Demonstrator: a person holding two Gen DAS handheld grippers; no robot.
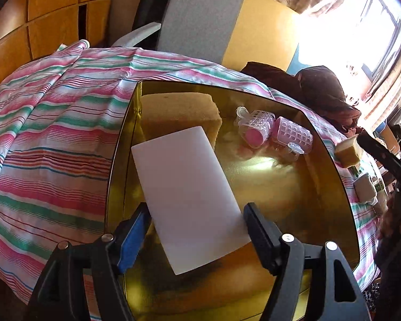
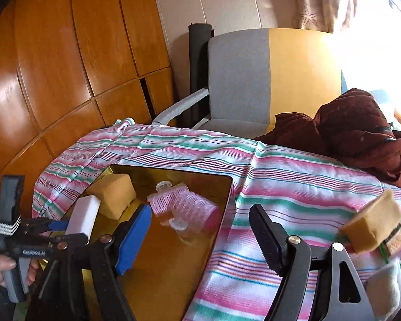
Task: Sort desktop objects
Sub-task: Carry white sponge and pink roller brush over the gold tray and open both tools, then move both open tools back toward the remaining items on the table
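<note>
A shiny gold tray [image 1: 331, 165] lies on a striped cloth. My left gripper [image 1: 196, 230] is shut on a white foam block [image 1: 187, 187], holding it tilted over the tray's near half. The right wrist view shows that same left gripper [image 2: 69, 231] in a person's hand, with the white block [image 2: 83, 215] beside a yellow sponge [image 2: 115, 194]. The yellow sponge [image 1: 179, 109] rests in the tray's far left corner. Two pink hair rollers [image 1: 275, 131] lie in the tray's far right part. My right gripper [image 2: 200, 238] is open and holds nothing, hovering over the tray's right edge [image 2: 224, 208].
On the cloth right of the tray sit a yellow sponge with a green scouring pad [image 2: 374, 224] and a whitish pad [image 2: 385, 291]. A dark brown garment [image 2: 355, 131] lies at the back right. A grey and yellow chair [image 2: 254, 80] stands behind the table.
</note>
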